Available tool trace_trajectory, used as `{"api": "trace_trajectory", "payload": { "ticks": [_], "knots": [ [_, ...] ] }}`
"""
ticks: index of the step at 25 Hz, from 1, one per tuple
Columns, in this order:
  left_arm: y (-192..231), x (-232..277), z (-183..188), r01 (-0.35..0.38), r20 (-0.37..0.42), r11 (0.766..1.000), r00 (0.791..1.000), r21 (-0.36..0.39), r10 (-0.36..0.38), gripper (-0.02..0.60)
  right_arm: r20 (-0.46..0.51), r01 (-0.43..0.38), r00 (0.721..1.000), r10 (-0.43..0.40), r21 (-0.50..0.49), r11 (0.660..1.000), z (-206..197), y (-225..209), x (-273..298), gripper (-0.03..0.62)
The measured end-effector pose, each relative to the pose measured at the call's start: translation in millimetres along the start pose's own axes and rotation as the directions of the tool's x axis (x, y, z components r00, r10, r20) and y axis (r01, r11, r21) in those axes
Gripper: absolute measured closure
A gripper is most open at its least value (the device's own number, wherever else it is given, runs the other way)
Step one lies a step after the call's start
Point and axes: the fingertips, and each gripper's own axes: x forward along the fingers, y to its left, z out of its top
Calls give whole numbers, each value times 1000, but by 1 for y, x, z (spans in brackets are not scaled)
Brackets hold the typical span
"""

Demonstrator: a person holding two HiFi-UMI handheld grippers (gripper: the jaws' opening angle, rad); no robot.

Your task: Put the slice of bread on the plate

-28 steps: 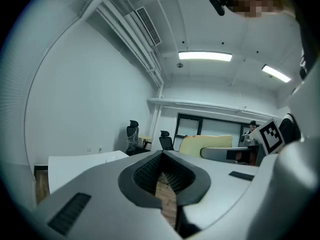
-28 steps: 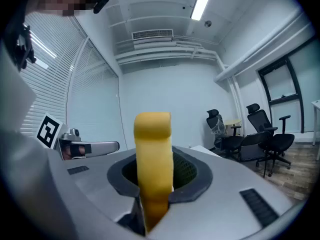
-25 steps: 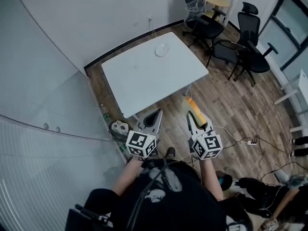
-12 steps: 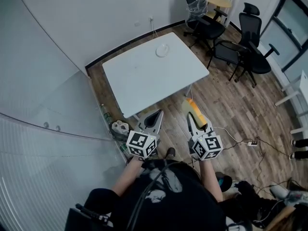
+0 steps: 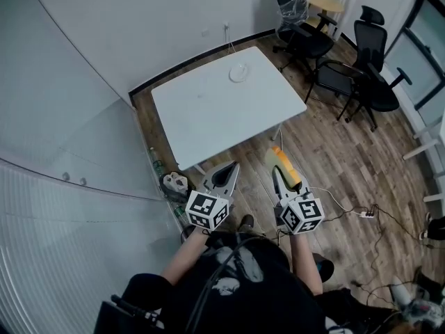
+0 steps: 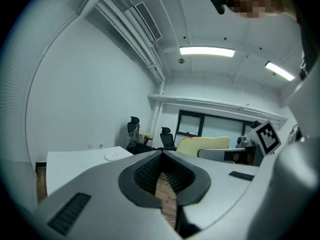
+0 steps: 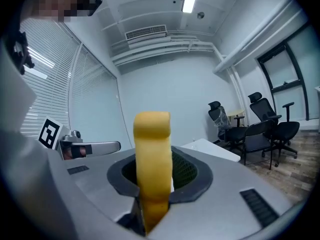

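Observation:
My right gripper (image 5: 281, 175) (image 7: 152, 184) is shut on the slice of bread (image 5: 284, 163) (image 7: 152, 159), held on edge with its yellow crust up, out over the wooden floor short of the table's near edge. My left gripper (image 5: 222, 175) (image 6: 162, 179) hangs beside it, shut with nothing between its jaws. The bread (image 6: 202, 145) also shows to the right in the left gripper view. A small white plate (image 5: 239, 72) (image 6: 111, 156) rests at the far side of the white table (image 5: 222, 110) (image 6: 75, 164), well ahead of both grippers.
Black office chairs (image 5: 351, 68) (image 7: 260, 129) stand right of the table, with a small round table (image 5: 327, 4) behind them. Cables and a power strip (image 5: 363, 213) lie on the floor at right. Bottles and a bag (image 5: 170, 181) sit by the glass wall at left.
Both grippers have crept slightly toward the table and dropped a little, the bread still clamped in the right one. A person's dark shape at the lower right has mostly left the view.

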Motion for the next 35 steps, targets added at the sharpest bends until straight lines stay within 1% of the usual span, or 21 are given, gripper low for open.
{"api": "trace_trajectory", "payload": {
  "ticks": [4,8,12,17,21,25,28,30,32,35],
  "knots": [
    [7,16,-2,-4,-6,1000,1000,1,4,580,-8,-17,1000,17,5,1000,-2,-10,13,500],
    [29,44,9,4,-10,1000,1000,11,-4,580,-26,-22,999,22,12,1000,7,-23,47,500],
    [68,70,23,23,-4,1000,1000,7,-23,580,-47,-33,998,32,-19,999,21,-26,97,500],
    [134,105,36,36,-13,999,999,-19,-37,580,-67,-26,997,23,-48,999,37,-29,166,500],
    [158,121,35,33,-23,999,999,-26,-34,580,-90,-18,996,13,-54,998,30,-36,190,500],
    [171,148,33,27,-39,999,999,-35,-28,580,-134,-22,991,14,-57,998,25,-59,218,500],
    [183,177,27,8,-55,999,998,-41,-11,580,-156,-36,987,26,-64,997,28,-82,245,500],
    [196,199,20,-9,-64,998,998,-55,6,580,-165,-53,985,41,-72,996,31,-100,263,500],
    [209,224,15,-35,-72,996,997,-86,29,580,-175,-78,983,64,-76,994,36,-119,282,500],
    [222,267,9,-71,-94,992,994,-107,61,580,-212,-121,972,101,-84,989,39,-153,313,500]
  ]
}}
